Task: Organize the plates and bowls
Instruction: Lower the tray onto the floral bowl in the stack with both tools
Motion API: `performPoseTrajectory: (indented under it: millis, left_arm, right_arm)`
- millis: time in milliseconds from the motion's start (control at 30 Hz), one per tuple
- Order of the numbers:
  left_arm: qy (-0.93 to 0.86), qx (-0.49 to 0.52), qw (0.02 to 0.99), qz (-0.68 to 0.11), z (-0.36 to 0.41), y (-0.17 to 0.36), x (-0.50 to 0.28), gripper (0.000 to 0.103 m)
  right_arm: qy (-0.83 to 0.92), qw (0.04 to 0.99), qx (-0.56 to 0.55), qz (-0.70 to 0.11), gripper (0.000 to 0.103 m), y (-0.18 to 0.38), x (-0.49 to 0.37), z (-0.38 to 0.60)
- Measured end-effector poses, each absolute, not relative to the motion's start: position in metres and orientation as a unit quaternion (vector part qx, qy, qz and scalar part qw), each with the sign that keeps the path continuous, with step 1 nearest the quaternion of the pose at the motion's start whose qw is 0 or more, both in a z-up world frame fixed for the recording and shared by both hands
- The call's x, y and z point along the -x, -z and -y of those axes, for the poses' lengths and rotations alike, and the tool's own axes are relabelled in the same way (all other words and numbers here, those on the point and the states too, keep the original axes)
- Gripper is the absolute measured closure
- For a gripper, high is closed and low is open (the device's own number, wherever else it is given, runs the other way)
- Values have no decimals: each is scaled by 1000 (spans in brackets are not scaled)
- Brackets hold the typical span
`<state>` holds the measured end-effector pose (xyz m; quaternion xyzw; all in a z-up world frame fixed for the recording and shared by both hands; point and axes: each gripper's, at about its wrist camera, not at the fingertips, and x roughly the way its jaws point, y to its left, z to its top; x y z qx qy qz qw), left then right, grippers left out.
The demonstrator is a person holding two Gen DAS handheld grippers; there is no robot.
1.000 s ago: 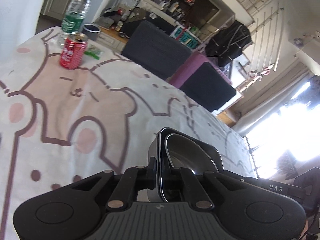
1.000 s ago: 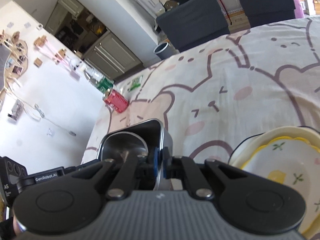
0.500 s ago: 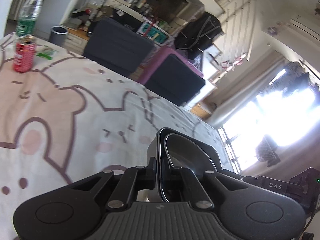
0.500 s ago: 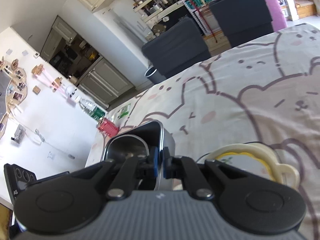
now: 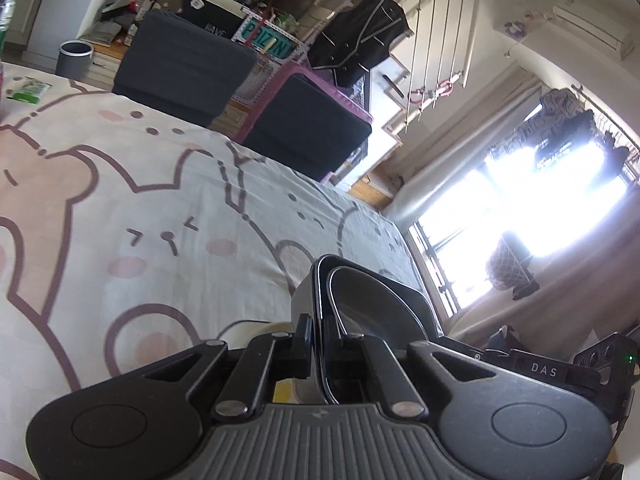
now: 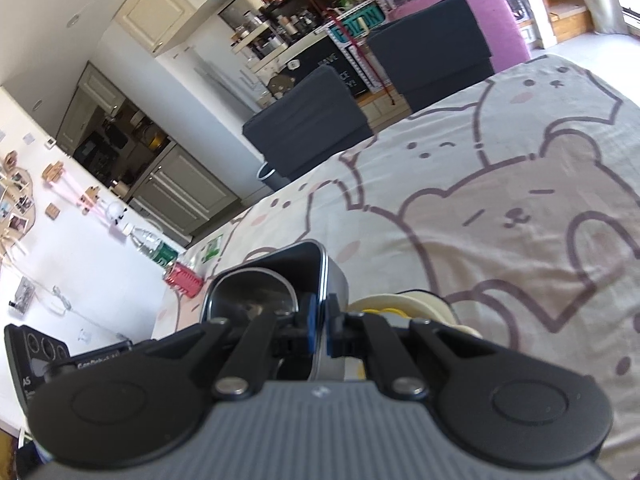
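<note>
A square dark metal bowl (image 5: 372,300) with a steel inside is held by both grippers on opposite rims. My left gripper (image 5: 318,340) is shut on its left wall. My right gripper (image 6: 319,322) is shut on its right wall; the bowl shows in the right wrist view (image 6: 276,284). A cream plate with yellow pattern (image 6: 404,302) lies on the table just below and right of the bowl, mostly hidden by the gripper. A sliver of it shows in the left wrist view (image 5: 256,330).
The table has a bear-print cloth (image 5: 160,208). A red can (image 6: 184,280) and a water bottle (image 6: 154,246) stand at the far left end. Dark chairs (image 5: 184,64) stand along the far side. A green packet (image 5: 28,90) lies near the far edge.
Both grippers have carried the bowl to the right and over the cream plate. The can and bottle have slid out of the left wrist view.
</note>
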<state>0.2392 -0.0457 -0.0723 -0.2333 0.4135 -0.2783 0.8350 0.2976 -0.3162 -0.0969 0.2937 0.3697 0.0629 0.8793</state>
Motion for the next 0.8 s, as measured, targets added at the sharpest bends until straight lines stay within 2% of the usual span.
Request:
performPoseTrajectory:
  millis: [800]
  left_arm:
    - [258,154,816,-495,80,109,-248,97]
  right_arm:
    - [-36,850,-273,-449,97,135,-307,339]
